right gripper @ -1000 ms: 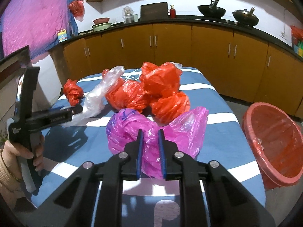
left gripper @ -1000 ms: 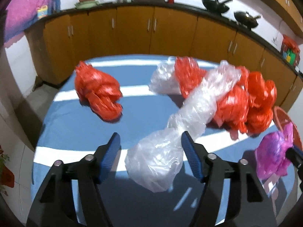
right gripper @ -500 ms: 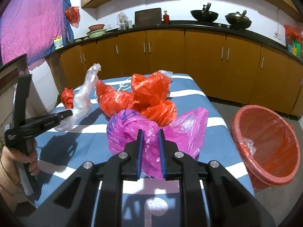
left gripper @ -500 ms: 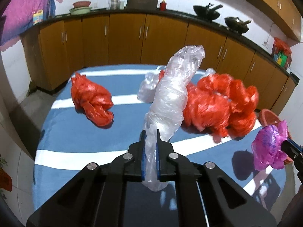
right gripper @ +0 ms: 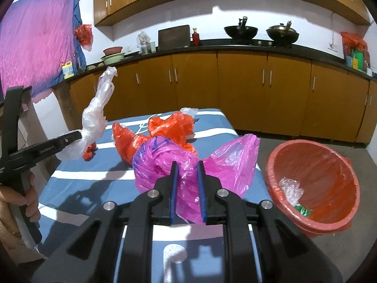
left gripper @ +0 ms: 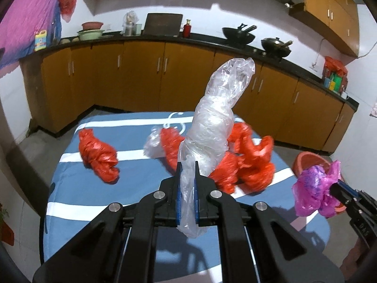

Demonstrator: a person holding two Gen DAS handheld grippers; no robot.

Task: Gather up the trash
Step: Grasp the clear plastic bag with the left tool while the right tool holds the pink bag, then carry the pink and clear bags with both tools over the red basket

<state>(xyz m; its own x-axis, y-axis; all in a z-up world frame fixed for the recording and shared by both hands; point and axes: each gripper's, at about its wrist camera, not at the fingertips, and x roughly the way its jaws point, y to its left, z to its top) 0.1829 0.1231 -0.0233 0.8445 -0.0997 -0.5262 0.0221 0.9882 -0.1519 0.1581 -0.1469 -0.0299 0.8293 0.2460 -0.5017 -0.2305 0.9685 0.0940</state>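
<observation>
My left gripper (left gripper: 187, 176) is shut on a long clear plastic bag (left gripper: 212, 122) and holds it upright above the blue striped table (left gripper: 70, 188); it also shows in the right wrist view (right gripper: 94, 115). My right gripper (right gripper: 187, 176) is shut on a crumpled pink plastic bag (right gripper: 179, 162), held above the table's right side; this pink bag shows in the left wrist view (left gripper: 313, 188). A red trash bin (right gripper: 315, 181) stands on the floor to the right of the table.
Several red plastic bags lie on the table: a pile in the middle (left gripper: 249, 162) and one apart at the left (left gripper: 99, 155). Another clear bag (left gripper: 153, 143) lies behind them. Brown kitchen cabinets (left gripper: 141, 77) line the far wall.
My left gripper closed on the clear bag and lifted it off the table. My right gripper rose with the pink bag and the bin came more into view.
</observation>
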